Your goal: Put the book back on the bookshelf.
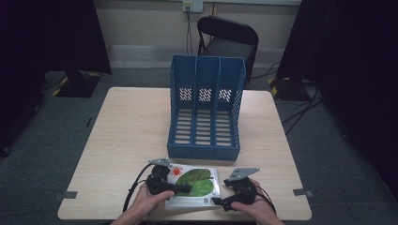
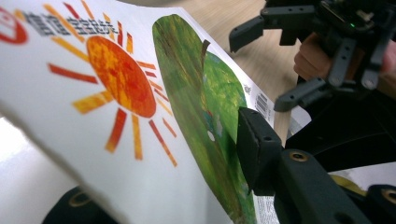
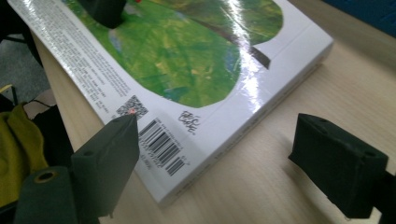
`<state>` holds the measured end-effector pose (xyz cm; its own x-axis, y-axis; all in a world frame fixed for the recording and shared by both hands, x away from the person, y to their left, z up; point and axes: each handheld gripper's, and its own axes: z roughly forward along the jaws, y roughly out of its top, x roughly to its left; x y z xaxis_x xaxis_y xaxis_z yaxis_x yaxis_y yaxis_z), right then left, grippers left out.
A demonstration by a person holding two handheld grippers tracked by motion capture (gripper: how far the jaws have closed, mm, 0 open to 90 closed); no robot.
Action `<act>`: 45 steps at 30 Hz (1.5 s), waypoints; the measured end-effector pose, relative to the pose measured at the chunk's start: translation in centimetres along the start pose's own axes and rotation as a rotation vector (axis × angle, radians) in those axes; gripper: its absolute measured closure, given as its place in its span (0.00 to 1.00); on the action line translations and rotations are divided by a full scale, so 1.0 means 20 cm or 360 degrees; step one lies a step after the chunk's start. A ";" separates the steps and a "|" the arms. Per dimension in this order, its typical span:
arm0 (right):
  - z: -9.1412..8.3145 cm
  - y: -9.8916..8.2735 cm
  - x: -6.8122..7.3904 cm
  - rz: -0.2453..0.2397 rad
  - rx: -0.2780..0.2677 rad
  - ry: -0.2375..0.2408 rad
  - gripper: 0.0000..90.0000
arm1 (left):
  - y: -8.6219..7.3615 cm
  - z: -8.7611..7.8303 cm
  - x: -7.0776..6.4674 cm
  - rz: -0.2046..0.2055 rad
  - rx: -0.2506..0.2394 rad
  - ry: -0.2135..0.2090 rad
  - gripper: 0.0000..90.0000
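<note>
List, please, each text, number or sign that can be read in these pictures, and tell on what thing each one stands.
Book cover, left gripper view: large grey characters in an East Asian script above the sun picture; too tilted to quote.
Book cover: barcode with digits, too small to read.
Book cover: QR code, a sign only.
Book cover: small black signature mark, unreadable.
Book edge: column of fine print, too blurred.
Blue file rack: no text.

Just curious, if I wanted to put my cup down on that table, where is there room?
Bare wood lies on the pale wooden table left of the blue slotted file rack, and right of it. The near edge is crowded: the glossy leaf-cover picture book and both grippers.
</note>
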<state>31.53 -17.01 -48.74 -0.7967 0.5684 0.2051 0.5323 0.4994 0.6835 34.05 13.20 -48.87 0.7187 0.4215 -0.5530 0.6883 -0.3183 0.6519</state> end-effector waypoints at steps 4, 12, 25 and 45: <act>-0.02 0.00 -0.03 0.0037 -0.0031 -0.0014 0.16 | 0.02 -0.01 -0.07 0.0207 -0.0006 0.0052 0.77; -0.04 0.02 -0.09 0.0091 -0.0109 0.0012 0.18 | 0.02 -0.02 -0.13 0.0426 -0.0037 0.0082 0.78; 0.01 0.09 -0.18 0.0199 -0.0202 0.0250 0.31 | 0.01 -0.02 -0.16 0.0545 -0.0044 0.0087 0.78; -0.21 0.13 -0.10 -0.0004 -0.0466 0.0321 0.75 | 0.01 -0.05 -0.15 0.0570 -0.0055 0.0219 0.77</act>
<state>33.27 -19.61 -44.41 -0.8541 0.4120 0.3174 0.4489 0.2757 0.8500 31.98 12.80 -46.60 0.8913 0.3998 -0.2137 0.3907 -0.4381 0.8096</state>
